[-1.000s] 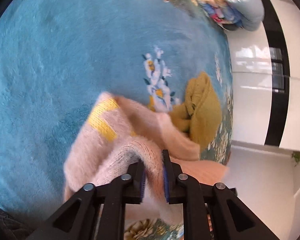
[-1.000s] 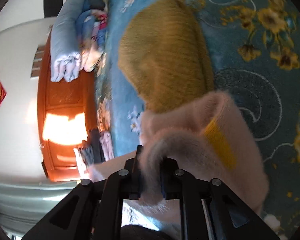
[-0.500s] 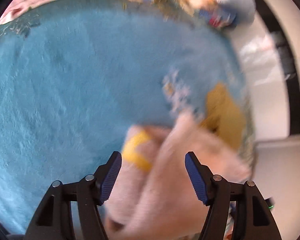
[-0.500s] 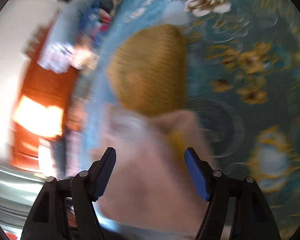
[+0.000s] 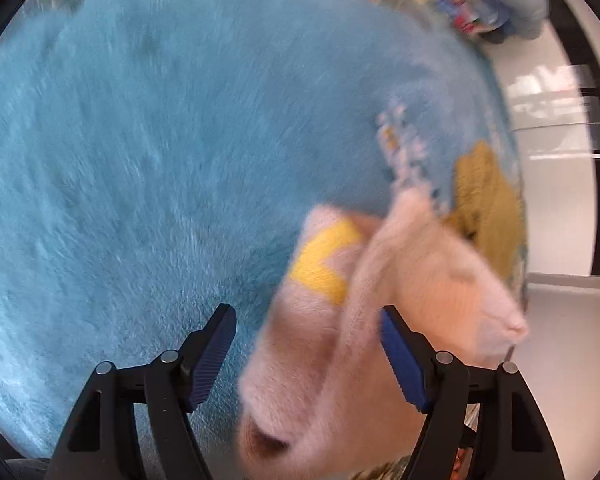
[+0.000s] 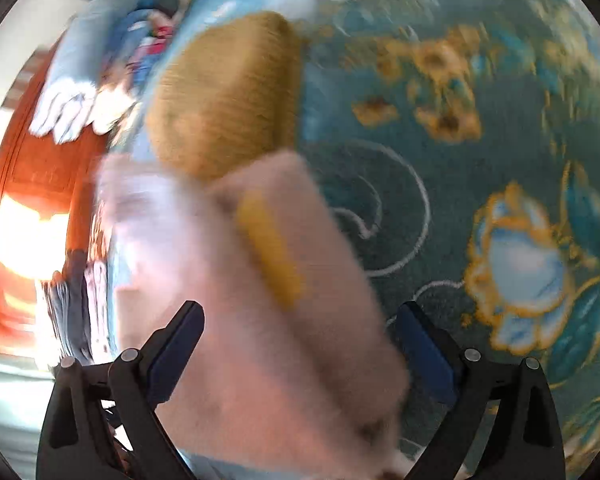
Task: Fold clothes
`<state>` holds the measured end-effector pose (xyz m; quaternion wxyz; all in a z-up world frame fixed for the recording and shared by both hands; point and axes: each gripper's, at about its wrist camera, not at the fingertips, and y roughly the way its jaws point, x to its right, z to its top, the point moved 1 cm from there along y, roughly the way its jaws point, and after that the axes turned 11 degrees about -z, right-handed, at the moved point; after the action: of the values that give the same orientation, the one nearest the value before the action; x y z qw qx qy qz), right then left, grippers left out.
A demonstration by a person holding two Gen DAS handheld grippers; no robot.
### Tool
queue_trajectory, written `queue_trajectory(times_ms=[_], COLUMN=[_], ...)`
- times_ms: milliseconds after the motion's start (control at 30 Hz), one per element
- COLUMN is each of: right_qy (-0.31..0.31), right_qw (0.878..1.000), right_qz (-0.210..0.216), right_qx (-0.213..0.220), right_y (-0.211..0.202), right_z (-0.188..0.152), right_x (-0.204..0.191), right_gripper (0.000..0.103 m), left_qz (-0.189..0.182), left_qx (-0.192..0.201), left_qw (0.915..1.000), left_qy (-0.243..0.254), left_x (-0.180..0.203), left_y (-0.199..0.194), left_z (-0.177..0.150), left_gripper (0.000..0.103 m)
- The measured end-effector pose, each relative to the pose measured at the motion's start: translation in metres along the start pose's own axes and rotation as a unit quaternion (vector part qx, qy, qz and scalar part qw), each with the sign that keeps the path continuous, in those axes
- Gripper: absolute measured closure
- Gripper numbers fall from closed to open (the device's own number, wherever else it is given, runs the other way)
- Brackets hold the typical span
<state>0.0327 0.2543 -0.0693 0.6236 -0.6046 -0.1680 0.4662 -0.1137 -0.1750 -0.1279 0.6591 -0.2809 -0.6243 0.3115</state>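
Observation:
A fuzzy pink sweater (image 5: 380, 320) with a yellow patch lies bunched on the blue floral blanket (image 5: 160, 140). It also shows in the right wrist view (image 6: 260, 320). My left gripper (image 5: 306, 352) is open, its jaws wide apart with the sweater lying loose between them. My right gripper (image 6: 300, 348) is open too, jaws wide around the sweater. A folded mustard knit garment (image 6: 228, 92) lies just beyond the pink sweater; it shows in the left wrist view (image 5: 488, 200) at the right. Both views are motion-blurred.
A pile of bedding and clothes (image 6: 88, 80) sits at the head of the bed by an orange wooden headboard (image 6: 32, 184). The blanket's edge (image 5: 516, 200) drops to a white floor (image 5: 572, 360) on the right.
Both grippers were shut on the pink sweater one second ago. They have opened and let it go, and the sweater has dropped onto the blanket. Both grippers have pulled back slightly.

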Motion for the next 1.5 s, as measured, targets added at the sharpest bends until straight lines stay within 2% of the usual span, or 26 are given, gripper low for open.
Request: queue_trajectory(times_ms=[100,167,267,333,367,433,500,567,633,700,767,800,900,1000,1100,1200,1500], right_qy=[-0.071,-0.113,-0.159,-0.171,-0.171,-0.166,-0.159,-0.155,-0.152,-0.15,-0.142,-0.125,-0.063,-0.02,0.005,0.028,0.033], right_qw=[0.996,0.991,0.983,0.982,0.982,0.983,0.985,0.986,0.986,0.986,0.986,0.988,0.996,0.999,1.0,0.998,0.997], right_qz=[0.001,0.027,0.07,0.079,0.078,0.076,0.06,0.056,0.062,0.075,0.08,0.075,0.042,0.02,0.022,0.051,0.07], right_qx=[0.058,0.071,0.053,0.032,0.021,-0.004,-0.024,-0.023,-0.014,0.006,0.028,0.04,0.056,0.046,0.017,-0.001,-0.004], right_y=[-0.037,-0.051,-0.051,-0.036,-0.026,-0.001,0.021,0.023,0.016,0.0,-0.014,-0.019,-0.021,-0.013,0.003,0.016,0.047], right_z=[0.0,-0.005,-0.024,-0.037,-0.041,-0.047,-0.053,-0.05,-0.046,-0.04,-0.033,-0.026,-0.015,-0.014,-0.018,-0.02,-0.002], right_x=[-0.029,-0.05,-0.075,-0.088,-0.089,-0.089,-0.086,-0.095,-0.101,-0.096,-0.088,-0.077,-0.04,-0.009,0.013,0.023,0.003], right_gripper=[0.006,0.006,0.006,0.006,0.006,0.006,0.006,0.006,0.006,0.006,0.006,0.006,0.006,0.006,0.006,0.006,0.004], left_qz=[-0.05,-0.071,-0.081,-0.076,-0.062,-0.021,-0.011,-0.026,-0.058,-0.08,-0.046,-0.031,-0.001,0.043,0.035,0.026,-0.001], left_qx=[0.033,0.013,-0.024,-0.048,-0.062,-0.096,-0.109,-0.097,-0.078,-0.034,-0.003,-0.005,-0.042,-0.07,-0.087,-0.096,-0.1], left_qw=[0.9968,0.9937,0.9851,0.9782,0.9772,0.9788,0.981,0.9817,0.9818,0.9836,0.9905,0.9933,0.9971,0.9954,0.9949,0.9948,0.995], left_qy=[0.053,0.086,0.15,0.187,0.193,0.18,0.16,0.161,0.163,0.158,0.129,0.111,0.064,0.049,0.037,0.024,0.003], left_x=[0.02,0.033,0.056,0.067,0.069,0.063,0.056,0.058,0.061,0.058,0.045,0.038,0.022,0.015,0.011,0.006,0.003], left_y=[-0.021,-0.017,-0.006,0.001,0.008,0.027,0.034,0.029,0.016,-0.003,-0.006,-0.003,0.017,0.04,0.051,0.058,0.065], left_z=[-0.004,-0.011,-0.023,-0.032,-0.035,-0.036,-0.034,-0.034,-0.033,-0.029,-0.02,-0.017,-0.011,-0.01,-0.009,-0.006,0.002], left_gripper=[0.026,0.026,0.026,0.026,0.026,0.026,0.027,0.026,0.026,0.026,0.024,0.024,0.024,0.024,0.024,0.024,0.023])
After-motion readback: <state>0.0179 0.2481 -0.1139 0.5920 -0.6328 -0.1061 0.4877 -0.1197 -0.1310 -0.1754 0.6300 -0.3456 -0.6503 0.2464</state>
